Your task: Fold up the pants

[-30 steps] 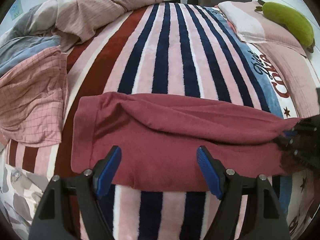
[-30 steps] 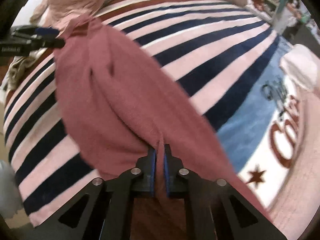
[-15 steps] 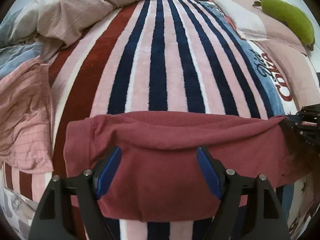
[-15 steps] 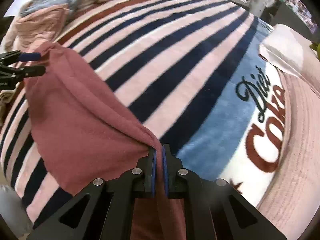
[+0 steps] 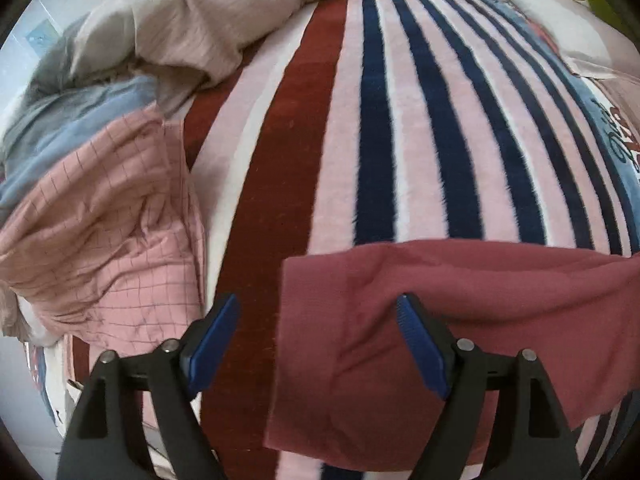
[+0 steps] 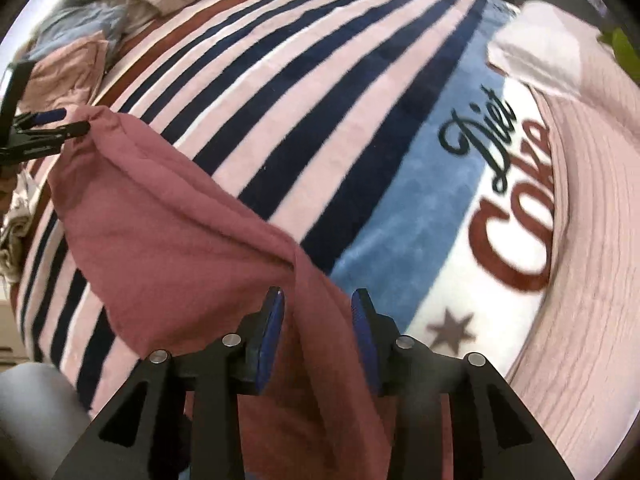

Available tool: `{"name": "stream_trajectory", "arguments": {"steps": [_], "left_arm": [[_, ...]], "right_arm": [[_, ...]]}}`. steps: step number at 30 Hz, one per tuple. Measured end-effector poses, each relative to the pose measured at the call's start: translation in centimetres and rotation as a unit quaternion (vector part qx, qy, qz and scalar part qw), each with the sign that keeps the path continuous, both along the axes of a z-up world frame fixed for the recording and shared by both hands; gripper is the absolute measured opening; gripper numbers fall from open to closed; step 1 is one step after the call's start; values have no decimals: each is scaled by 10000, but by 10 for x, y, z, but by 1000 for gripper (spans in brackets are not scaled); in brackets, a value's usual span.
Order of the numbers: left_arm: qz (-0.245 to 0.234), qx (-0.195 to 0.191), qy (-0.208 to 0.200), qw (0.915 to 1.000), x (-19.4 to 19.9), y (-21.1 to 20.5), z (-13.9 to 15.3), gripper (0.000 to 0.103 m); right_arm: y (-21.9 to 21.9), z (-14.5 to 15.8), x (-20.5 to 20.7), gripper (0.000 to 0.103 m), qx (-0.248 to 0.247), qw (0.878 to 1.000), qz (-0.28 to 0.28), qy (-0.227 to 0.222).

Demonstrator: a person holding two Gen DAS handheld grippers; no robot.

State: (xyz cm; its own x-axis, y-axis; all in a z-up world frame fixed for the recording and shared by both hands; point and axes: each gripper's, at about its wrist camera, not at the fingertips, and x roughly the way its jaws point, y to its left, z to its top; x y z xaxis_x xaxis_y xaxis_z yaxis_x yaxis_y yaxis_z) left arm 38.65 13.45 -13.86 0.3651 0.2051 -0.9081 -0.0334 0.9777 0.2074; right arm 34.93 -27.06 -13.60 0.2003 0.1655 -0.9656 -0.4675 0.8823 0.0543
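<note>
The dark red pants [image 5: 460, 320] lie folded lengthwise on the striped blanket, near its front edge. My left gripper [image 5: 320, 344] is open; its left finger is over bare blanket and its right finger [image 5: 420, 344] rests on the pants' left end. In the right wrist view the pants [image 6: 180, 208] stretch away to the left. My right gripper [image 6: 318, 332] is open, its fingers astride a raised fold at the pants' right end. The left gripper also shows in the right wrist view [image 6: 44, 128], at the pants' far corner.
The striped "Diet Coke" blanket [image 5: 400, 120] covers the bed. A heap of pink checked and blue-grey bedding [image 5: 100, 200] lies at the left. A pink pillow [image 6: 548, 52] and a green plush toy [image 6: 624, 52] lie at the right.
My right gripper has opened and let go of the pants' end. My left gripper has shifted left, so the pants now sit under its right finger only.
</note>
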Motion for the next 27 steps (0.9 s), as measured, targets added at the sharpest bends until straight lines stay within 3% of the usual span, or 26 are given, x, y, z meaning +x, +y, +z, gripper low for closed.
{"name": "stream_trajectory", "arguments": {"steps": [3,5,7,9,10,15,18,20,22,27], "left_arm": [[67,-790,163,9967,1,18,-11,78],[90,-1111,217,9935,2,25,-18,71],[56,-1210,279,9922,4,28,-23,22],[-5,-1312,182,9912,4,27,-20,8],[-3,-1378,32,9904,3,28,-15,6],[275,-911,-517,9941,9,32,5,6],[182,-805,-287,9962,19,27,2,9],[67,-733,-26,9973,23,17,0,22],[13,-706,-100,9975,17,12,10,55],[-158,-1105,-284,9933,1,-11,41,58]], "right_arm": [[-4,1,-8,30,118,9998,-172,75],[-4,3,-11,30,149,9996,-233,75],[-4,7,-12,30,197,9993,-311,28],[-7,10,-11,30,241,9988,-424,-3],[-10,12,-11,30,278,9983,-516,-24],[-35,20,-9,30,444,9940,-997,-67],[-40,21,-12,30,371,9936,-1058,-100],[-45,23,-16,30,370,9930,-1122,-38],[-51,25,-22,30,376,9924,-1170,3],[-54,27,-38,32,471,9938,-994,163]]}}
